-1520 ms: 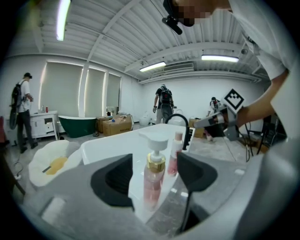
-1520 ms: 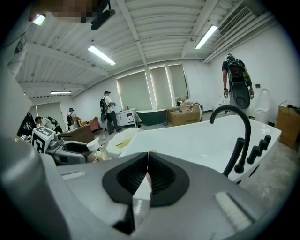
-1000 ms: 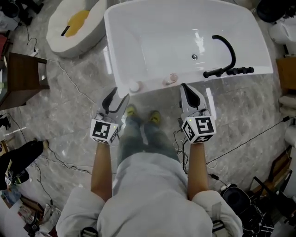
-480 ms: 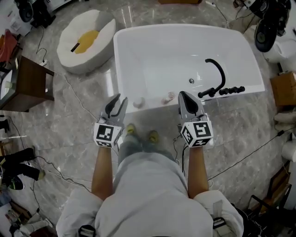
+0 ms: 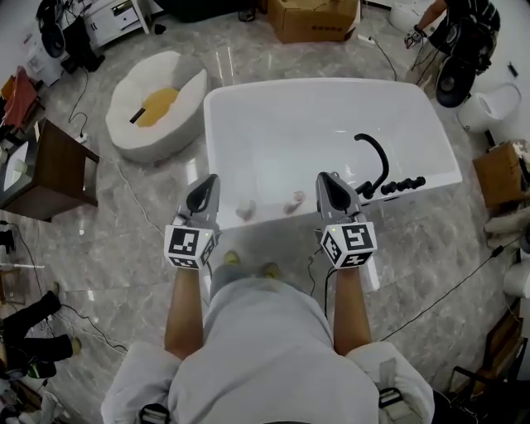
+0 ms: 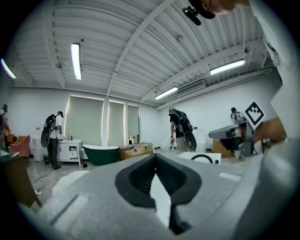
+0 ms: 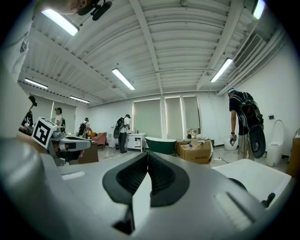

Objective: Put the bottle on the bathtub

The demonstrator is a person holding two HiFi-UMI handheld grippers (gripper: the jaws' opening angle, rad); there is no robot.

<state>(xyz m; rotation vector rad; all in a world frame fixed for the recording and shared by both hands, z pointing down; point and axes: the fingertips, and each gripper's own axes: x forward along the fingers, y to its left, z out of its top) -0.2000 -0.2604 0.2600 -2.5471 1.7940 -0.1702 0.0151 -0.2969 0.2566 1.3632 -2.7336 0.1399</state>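
Two small bottles stand on the near rim of the white bathtub [image 5: 331,124] in the head view: a pale bottle [image 5: 245,210] and, to its right, a pinkish bottle [image 5: 296,201]. The left gripper [image 5: 207,186] and right gripper [image 5: 328,184] hang over that same rim, one outside each bottle, touching neither. A black faucet [image 5: 377,161] arches at the bathtub's right end. A round white cushion [image 5: 157,103] lies off its left end, and a cardboard box [image 5: 319,18] sits beyond its far side.

In the left gripper view the jaws have just been closing. They are now clenched together with nothing between them, and the bathtub shows low on the right.

In the right gripper view the jaws are likewise clenched on nothing. The bathtub's rim lies at lower right, and a dark green tub [image 7: 161,144] stands well beyond it.
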